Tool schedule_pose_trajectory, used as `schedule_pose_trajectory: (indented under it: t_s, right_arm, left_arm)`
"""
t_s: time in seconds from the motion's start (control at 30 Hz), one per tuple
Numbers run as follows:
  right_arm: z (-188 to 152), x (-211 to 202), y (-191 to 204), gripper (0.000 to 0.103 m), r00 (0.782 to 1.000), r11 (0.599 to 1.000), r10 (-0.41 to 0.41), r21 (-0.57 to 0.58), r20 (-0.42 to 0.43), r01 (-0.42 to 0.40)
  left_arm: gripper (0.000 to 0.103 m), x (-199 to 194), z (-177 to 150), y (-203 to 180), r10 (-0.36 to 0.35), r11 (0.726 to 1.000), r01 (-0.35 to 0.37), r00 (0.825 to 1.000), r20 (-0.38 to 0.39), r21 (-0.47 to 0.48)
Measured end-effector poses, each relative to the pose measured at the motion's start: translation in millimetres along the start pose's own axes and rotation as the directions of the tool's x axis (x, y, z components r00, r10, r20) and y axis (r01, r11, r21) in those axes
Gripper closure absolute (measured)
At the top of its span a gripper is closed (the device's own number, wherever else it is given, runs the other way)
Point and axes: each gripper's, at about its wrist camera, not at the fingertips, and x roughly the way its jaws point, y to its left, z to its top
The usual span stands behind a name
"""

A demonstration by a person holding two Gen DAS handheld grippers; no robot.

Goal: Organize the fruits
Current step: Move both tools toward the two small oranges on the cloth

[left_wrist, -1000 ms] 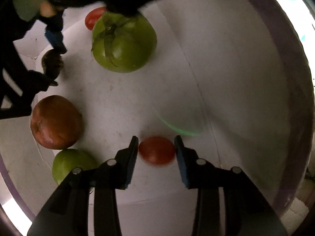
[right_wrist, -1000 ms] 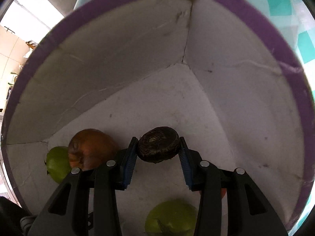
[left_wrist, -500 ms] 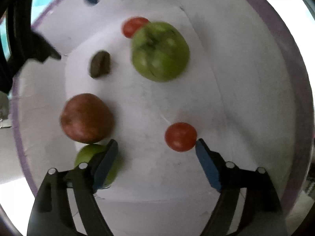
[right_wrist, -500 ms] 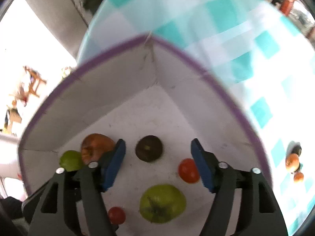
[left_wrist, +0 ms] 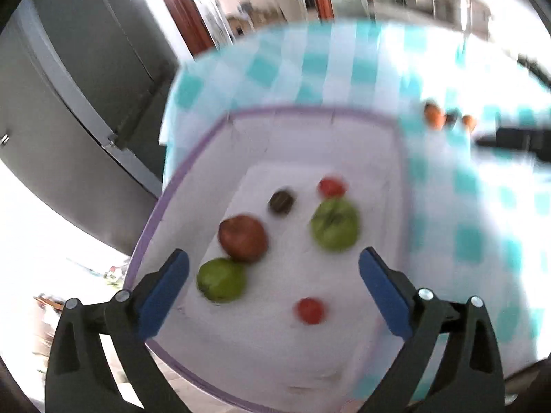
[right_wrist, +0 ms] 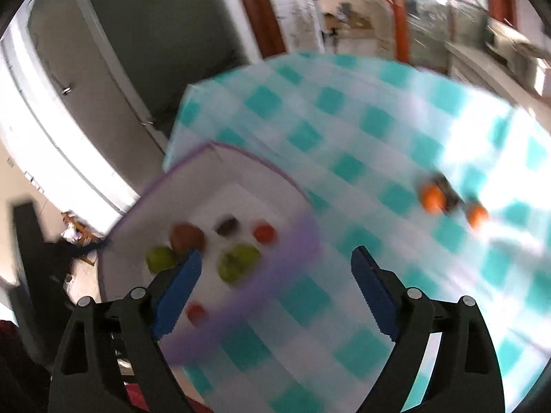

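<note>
Both deposits made since a second ago: left gripper (left_wrist: 273,284) and right gripper (right_wrist: 275,285) opening wide, empty; small red tomato (left_wrist: 310,310) at six o'clock, dark fruit (left_wrist: 281,201) at twelve in bin (left_wrist: 193,172); orange fruits (right_wrist: 432,199) remain outside.

Left gripper (left_wrist: 273,273), jaws opening, nothing between the blue pads (left_wrist: 162,292). Below and ahead, a white box (left_wrist: 344,127) with purple rim holding two green fruits (left_wrist: 334,223), a brown one (left_wrist: 242,239), two tomatoes (left_wrist: 310,310), a small dark fruit (left_wrist: 281,201). Checked cloth (left_wrist: 465,241) to the right.
</note>
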Motion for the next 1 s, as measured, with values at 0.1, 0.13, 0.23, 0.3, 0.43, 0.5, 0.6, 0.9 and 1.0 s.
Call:
schedule_pose_trajectory:
  t_s: [0.1, 0.13, 0.23, 0.3, 0.43, 0.5, 0.6, 0.9, 1.0]
  right_arm:
    - [-43.9, -15.0, -36.9, 0.017, 0.999, 0.998, -0.036, 0.049, -0.024, 0.037]
    - [-54.8, -19.7, -47.1, 0.017, 0.999, 0.997, -0.047, 0.061, -0.027, 0.049]
    - [-84.6, -30.5, -78.9, 0.017, 0.996, 0.992, -0.08, 0.097, -0.031, 0.082]
    - [-102.7, -43.8, -99.4, 0.017, 0.995, 0.986, -0.094, 0.137, -0.027, 0.097]
    - [-127.8, -61.9, -131.5, 0.017, 0.993, 0.97, -0.112, 0.214, -0.021, 0.114]
    - [-137.8, -64.3, -146.1, 0.017, 0.992, 0.961, -0.12, 0.247, -0.029, 0.123]
    - [-147.0, -64.7, -160.2, 0.017, 0.991, 0.951, -0.127, 0.279, -0.04, 0.133]
    - [-136.6, -43.9, -191.5, 0.017, 0.982, 0.937, -0.169, 0.294, -0.086, 0.187]
    - [-118.2, -32.7, -203.2, 0.017, 0.978, 0.932, -0.187, 0.298, -0.087, 0.205]
  left_arm:
    - [0.002, -31.2, -0.1, -40.8, -0.024, 0.999, 0.026, 0.995, 0.101, -0.025]
    - [0.002, -38.3, -2.1, -56.4, -0.04, 0.999, 0.042, 0.992, 0.12, -0.017]
    - [0.002, -52.6, -3.9, -110.0, -0.126, 0.992, 0.124, 0.984, 0.128, 0.027]
    - [0.002, -54.8, -8.4, -143.7, -0.168, 0.984, 0.16, 0.98, 0.102, 0.084]
    - [0.002, -50.9, -18.7, -182.8, -0.196, 0.967, 0.179, 0.977, 0.082, 0.18]
    - [0.002, -47.7, -17.8, -202.6, -0.209, 0.957, 0.189, 0.975, 0.07, 0.22]
    - [0.002, -40.3, -16.9, -219.3, -0.22, 0.945, 0.199, 0.974, 0.053, 0.26]
    - [0.002, 7.4, 14.3, -243.1, -0.251, 0.934, 0.247, 0.968, -0.016, 0.259]
    - [0.002, 32.2, 36.4, -243.9, -0.256, 0.94, 0.258, 0.966, -0.038, 0.224]
